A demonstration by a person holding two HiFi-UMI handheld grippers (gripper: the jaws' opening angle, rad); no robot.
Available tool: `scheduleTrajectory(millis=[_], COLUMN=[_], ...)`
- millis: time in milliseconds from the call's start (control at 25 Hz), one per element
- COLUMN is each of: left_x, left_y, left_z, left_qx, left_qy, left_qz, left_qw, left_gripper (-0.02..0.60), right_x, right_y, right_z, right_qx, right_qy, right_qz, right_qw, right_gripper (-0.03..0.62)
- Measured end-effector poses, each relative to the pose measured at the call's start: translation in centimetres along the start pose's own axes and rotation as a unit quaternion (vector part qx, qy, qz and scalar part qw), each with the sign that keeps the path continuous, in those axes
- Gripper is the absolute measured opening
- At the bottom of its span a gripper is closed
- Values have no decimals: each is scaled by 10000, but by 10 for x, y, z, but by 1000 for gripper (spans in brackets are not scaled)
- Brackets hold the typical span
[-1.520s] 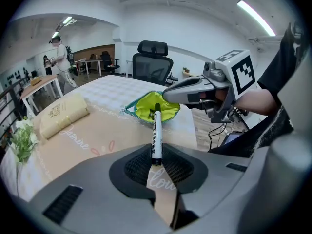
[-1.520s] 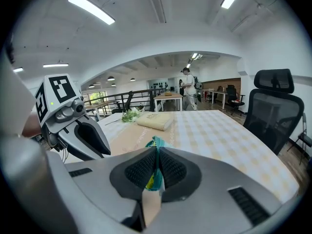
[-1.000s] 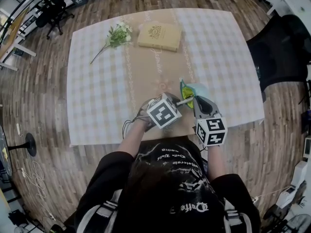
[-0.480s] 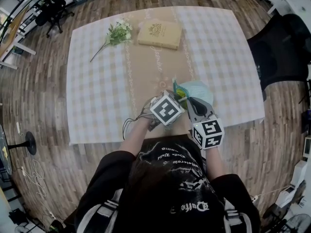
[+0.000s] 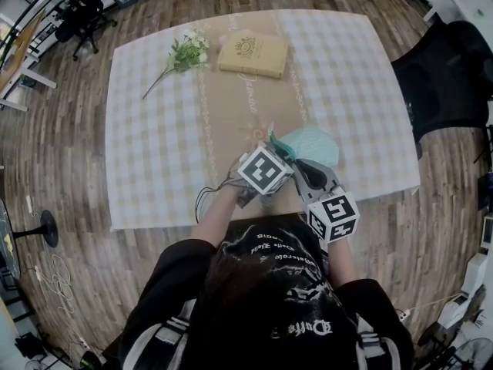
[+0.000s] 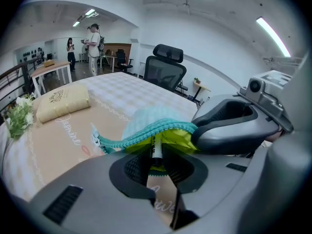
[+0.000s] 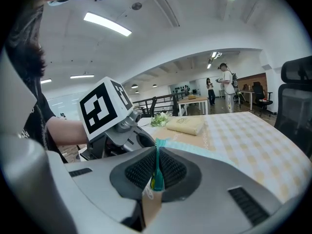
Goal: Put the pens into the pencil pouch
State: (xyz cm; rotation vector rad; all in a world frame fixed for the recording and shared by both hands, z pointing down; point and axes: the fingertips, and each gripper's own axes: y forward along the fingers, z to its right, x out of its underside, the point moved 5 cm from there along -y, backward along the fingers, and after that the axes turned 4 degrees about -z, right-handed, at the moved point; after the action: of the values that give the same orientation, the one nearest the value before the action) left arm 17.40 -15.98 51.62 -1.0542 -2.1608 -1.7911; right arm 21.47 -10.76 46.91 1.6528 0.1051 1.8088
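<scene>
Wood-plank flooring surrounds a table (image 5: 154, 168) covered by a pale checked cloth with a tan runner down its middle. At the far side lie a flower sprig (image 5: 185, 56) on the left and a beige book (image 5: 253, 54) just right of it, and a black office chair (image 5: 443, 83) stands off the table's right edge. The teal pencil pouch (image 5: 312, 143) sits toward the near right of the table, close to the person, with its zipped mouth pulled open to show a yellow lining. The left gripper (image 6: 156, 162) has its jaws narrowly parted and clamped on a black-and-white pen (image 6: 156, 147), whose far end reaches under the zipper edge into the yellow mouth. The right gripper (image 7: 157, 172), just beside the left one on its right, has its jaws nearly together, pinching the thin teal zipper edge of the pouch and holding that edge up.
</scene>
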Motion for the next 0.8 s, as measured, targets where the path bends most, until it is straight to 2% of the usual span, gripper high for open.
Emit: scheduleTrajectory(millis=[400,480,800], left_x=[-5,-5,-1], left_y=[-4,-5,-12], left_z=[2,3,8], left_qx=[-100,3,264], left_qy=[241,167,318], left_qz=[312,402,628], left_qw=[9992,9991,9972], left_gripper=[87,144,247], right_x=[2,4,9], right_y=[-5,-5,-6], right_z=[4,7,14], right_qx=[49,82,239], right_qy=[95,150,248], right_qz=[117,118,145], right_qw=[9999,9998,9993], right_gripper=[29,29,29])
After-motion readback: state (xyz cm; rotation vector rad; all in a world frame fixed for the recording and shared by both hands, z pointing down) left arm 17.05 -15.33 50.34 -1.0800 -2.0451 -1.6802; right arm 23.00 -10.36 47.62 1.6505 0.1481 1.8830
